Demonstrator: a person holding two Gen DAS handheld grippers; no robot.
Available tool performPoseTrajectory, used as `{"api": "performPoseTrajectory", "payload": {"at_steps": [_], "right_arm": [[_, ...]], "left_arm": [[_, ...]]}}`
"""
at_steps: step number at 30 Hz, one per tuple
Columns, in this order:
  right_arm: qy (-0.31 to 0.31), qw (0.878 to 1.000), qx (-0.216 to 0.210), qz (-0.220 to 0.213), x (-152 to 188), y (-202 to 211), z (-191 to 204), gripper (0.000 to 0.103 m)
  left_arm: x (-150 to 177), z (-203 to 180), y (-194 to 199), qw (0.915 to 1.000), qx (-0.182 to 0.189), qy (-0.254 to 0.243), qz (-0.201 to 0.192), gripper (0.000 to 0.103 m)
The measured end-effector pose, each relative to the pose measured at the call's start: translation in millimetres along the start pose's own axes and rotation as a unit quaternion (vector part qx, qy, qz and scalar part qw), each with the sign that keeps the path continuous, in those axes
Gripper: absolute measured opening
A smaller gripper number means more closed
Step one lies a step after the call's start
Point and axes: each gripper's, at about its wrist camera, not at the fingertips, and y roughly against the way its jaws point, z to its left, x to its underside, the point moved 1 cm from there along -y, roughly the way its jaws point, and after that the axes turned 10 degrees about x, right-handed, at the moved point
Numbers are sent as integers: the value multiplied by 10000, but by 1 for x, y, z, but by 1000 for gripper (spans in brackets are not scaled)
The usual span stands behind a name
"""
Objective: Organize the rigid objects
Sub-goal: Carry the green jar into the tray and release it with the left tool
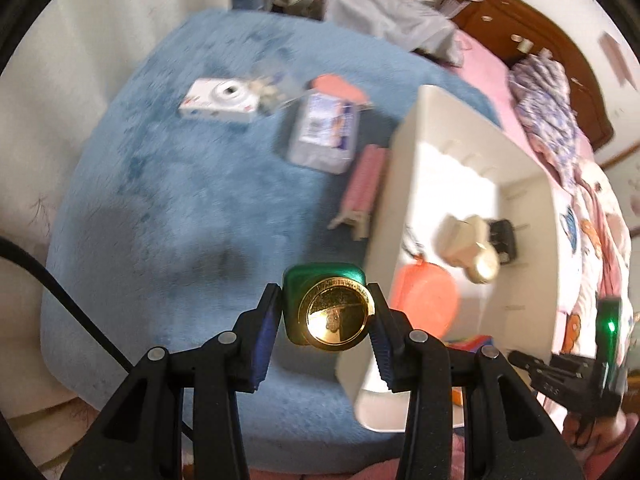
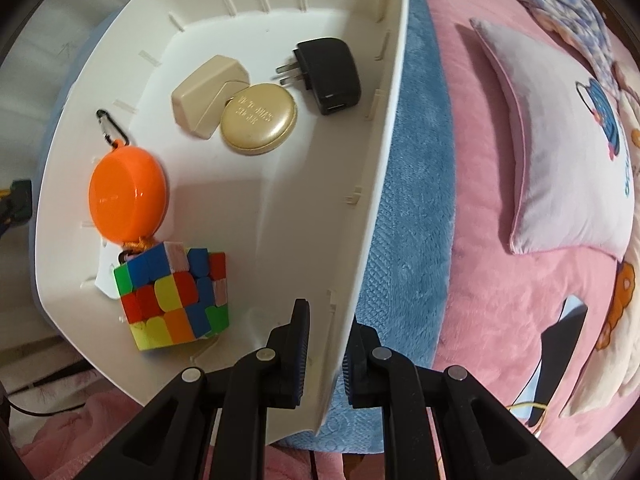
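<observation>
My left gripper [image 1: 326, 320] has its fingers closed on a small green bottle [image 1: 324, 280] with a round gold cap [image 1: 336, 312], the cap facing my camera. I carry it above the blue blanket [image 1: 168, 200], just beside the near corner of the white bin [image 1: 384, 208], because the bin looks to be where the rigid things are gathered.

My right gripper [image 2: 326, 354] pinches the bin's side wall [image 2: 360, 200], one finger inside and one outside, with the pads tight on the thin plastic. I judge this hold is there to steady the bin on the soft bed while the other hand brings things in.

Already inside lie an orange round case [image 2: 128, 200] with a black clip, a puzzle cube [image 2: 172, 292], a beige block [image 2: 206, 94] touching a round tan tin [image 2: 258, 118], and a black plug adapter [image 2: 328, 74].

Left on the blanket, well apart from the bin's far edge, are a white camera [image 1: 220, 100], a clear box with a printed label [image 1: 324, 132] and a pink ribbed piece [image 1: 364, 188] against the bin's outer wall.

The left view is blurred: I cannot read the label or say what the pale clutter beside the camera is. The bottle's body is hidden behind its cap.
</observation>
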Motion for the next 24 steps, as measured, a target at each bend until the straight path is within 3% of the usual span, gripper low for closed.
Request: {"api": "performPoseTrajectory", "payload": {"at_steps": [5,14,24], "right_arm": [[355,9994,31,-33,0,1,3,15],[865,9960,202,-103,2,1,11,15],[869,9959,246,-37,2,-1,12,15]], "left_arm": [[13,-34,-6,9988,116,-467,-1,45],[37,-72,-23,9957,253,-859,256,45],[42,-82,-29,9933,128,-1071,424,48]]}}
